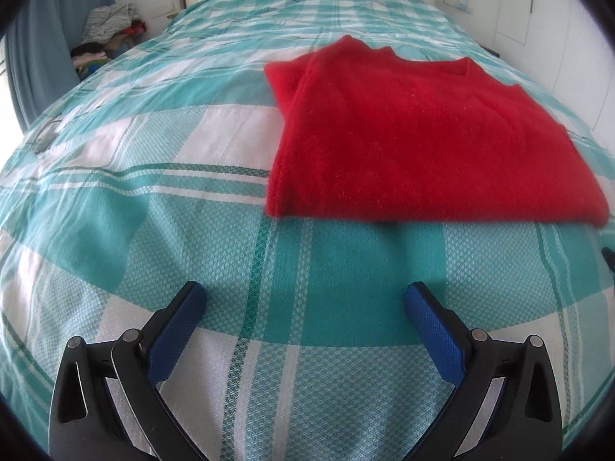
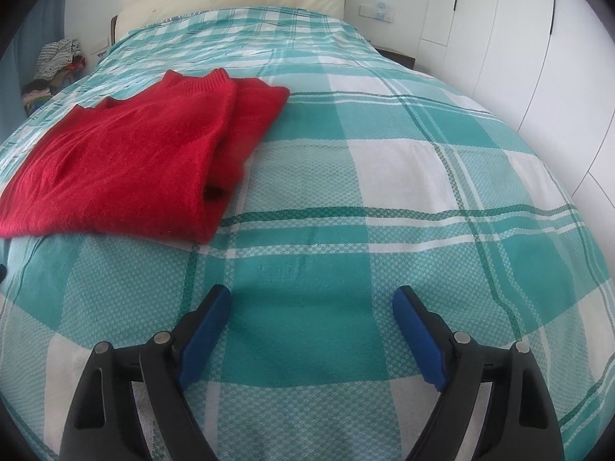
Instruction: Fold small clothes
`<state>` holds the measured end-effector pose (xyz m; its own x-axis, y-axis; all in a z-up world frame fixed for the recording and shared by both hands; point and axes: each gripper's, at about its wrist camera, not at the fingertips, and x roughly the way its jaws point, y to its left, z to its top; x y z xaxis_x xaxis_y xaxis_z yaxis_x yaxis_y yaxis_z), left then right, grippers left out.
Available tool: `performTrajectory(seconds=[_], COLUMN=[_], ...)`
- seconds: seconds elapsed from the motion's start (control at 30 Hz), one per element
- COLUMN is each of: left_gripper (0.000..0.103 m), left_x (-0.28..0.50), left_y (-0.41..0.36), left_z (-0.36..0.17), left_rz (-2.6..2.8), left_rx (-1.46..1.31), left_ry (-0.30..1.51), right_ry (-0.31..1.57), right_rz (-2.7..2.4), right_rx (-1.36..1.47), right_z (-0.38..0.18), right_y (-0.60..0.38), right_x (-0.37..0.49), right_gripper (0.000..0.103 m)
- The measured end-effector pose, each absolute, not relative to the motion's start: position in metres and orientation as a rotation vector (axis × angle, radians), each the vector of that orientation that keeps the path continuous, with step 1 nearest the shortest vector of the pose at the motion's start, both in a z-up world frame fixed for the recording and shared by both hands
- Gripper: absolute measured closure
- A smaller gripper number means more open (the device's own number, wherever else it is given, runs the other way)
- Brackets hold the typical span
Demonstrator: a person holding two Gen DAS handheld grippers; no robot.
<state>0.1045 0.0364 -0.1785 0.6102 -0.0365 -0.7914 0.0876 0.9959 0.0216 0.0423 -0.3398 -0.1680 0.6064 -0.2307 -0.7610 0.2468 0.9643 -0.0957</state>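
Fuzzy knit red sweater (image 1: pixel 423 142) on a matt woven checked bedspread (image 1: pixel 153 199) (textured weave).

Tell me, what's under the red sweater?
The sweater lies folded on the checked bedspread, which shows all around it. Anything else beneath is covered. Both grippers, left and right, hover open, away from it.

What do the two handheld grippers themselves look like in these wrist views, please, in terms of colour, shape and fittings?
The left gripper and right gripper look alike: two matte black fingers, each with a triangular cut-out, joined by round silver pins. Each finger carries a flat blue pad with a fine dotted texture. No cables, markings, hands or sleeves show.
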Motion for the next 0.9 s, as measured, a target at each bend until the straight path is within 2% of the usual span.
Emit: performTrajectory(seconds=[0.9], left_gripper=[0.0], left_x=[0.1039], left_y=[0.0371], left_z=[-0.1784], left_rz=[-0.072], left_rx=[0.052], left_ry=[0.906], right_ry=[0.874], right_rz=[-0.274], right_rx=[0.026], right_z=[-0.1693], right_y=[-0.3402], right_x=[0.0419], right_gripper=[0.015])
